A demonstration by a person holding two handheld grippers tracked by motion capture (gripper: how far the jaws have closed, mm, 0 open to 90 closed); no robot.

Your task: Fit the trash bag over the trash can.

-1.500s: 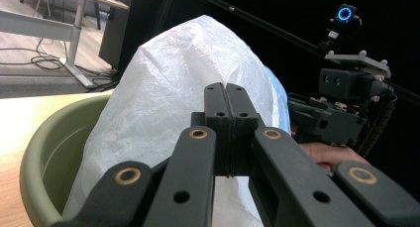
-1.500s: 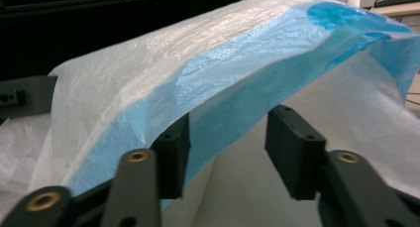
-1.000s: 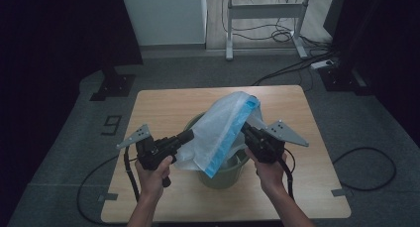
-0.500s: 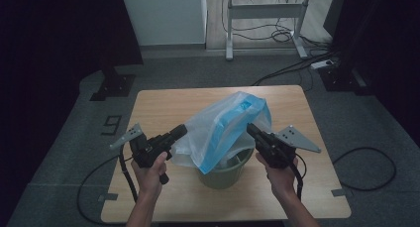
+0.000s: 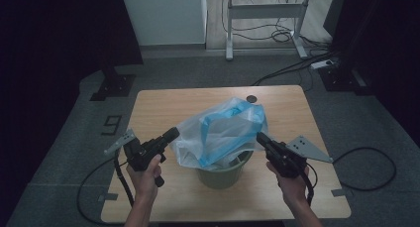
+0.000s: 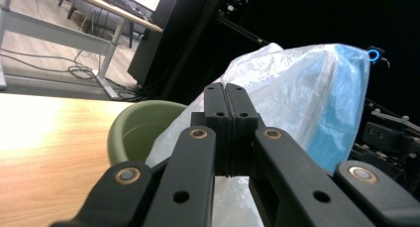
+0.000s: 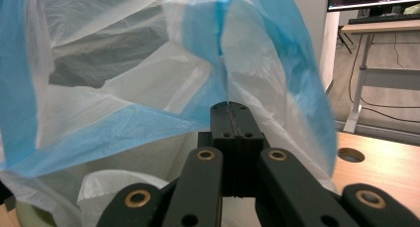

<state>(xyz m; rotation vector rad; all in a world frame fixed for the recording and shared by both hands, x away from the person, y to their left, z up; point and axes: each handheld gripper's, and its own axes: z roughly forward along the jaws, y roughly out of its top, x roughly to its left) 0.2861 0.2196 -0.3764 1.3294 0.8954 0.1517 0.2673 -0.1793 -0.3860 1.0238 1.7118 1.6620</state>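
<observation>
Where both tools pinch it, thin crinkly blue-edged plastic bag [image 5: 221, 133], apparently over round green bin [image 5: 223, 175].

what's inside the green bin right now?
The lower part of the plastic bag hangs into the green bin, both grippers pinching its sides. The left gripper view shows bare inner wall; white plastic bunches at the rim. The bottom is covered.
</observation>
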